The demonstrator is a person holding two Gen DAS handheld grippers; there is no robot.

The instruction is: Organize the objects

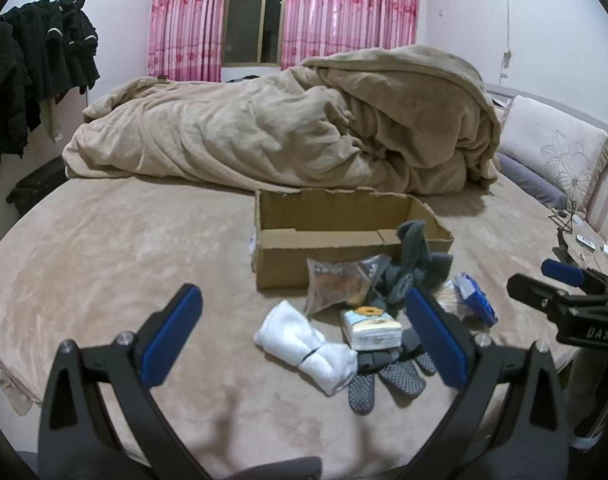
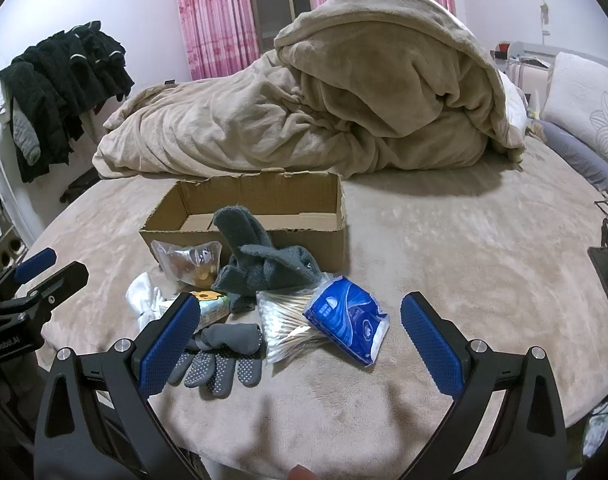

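Note:
An open cardboard box (image 1: 323,264) (image 2: 335,236) sits on the bed, with a grey fleece piece (image 1: 413,256) (image 2: 260,260) draped over its front wall. In front lie a clear snack bag (image 1: 339,280) (image 2: 192,260), rolled white socks (image 1: 304,344) (image 2: 144,296), a small tissue pack (image 1: 369,326) (image 2: 212,306), dotted grey gloves (image 1: 387,376) (image 2: 220,356), a bag of cotton swabs (image 2: 288,328) and a blue tissue pack (image 1: 475,296) (image 2: 347,322). My left gripper (image 1: 304,340) is open above the socks. My right gripper (image 2: 300,344) is open above the swabs, empty.
A heaped beige duvet (image 1: 284,128) (image 2: 323,112) lies behind the box. Pillows (image 1: 551,152) are at the right, dark clothes (image 1: 36,64) hang at the left. A phone (image 2: 607,280) and cables lie at the bed's right edge.

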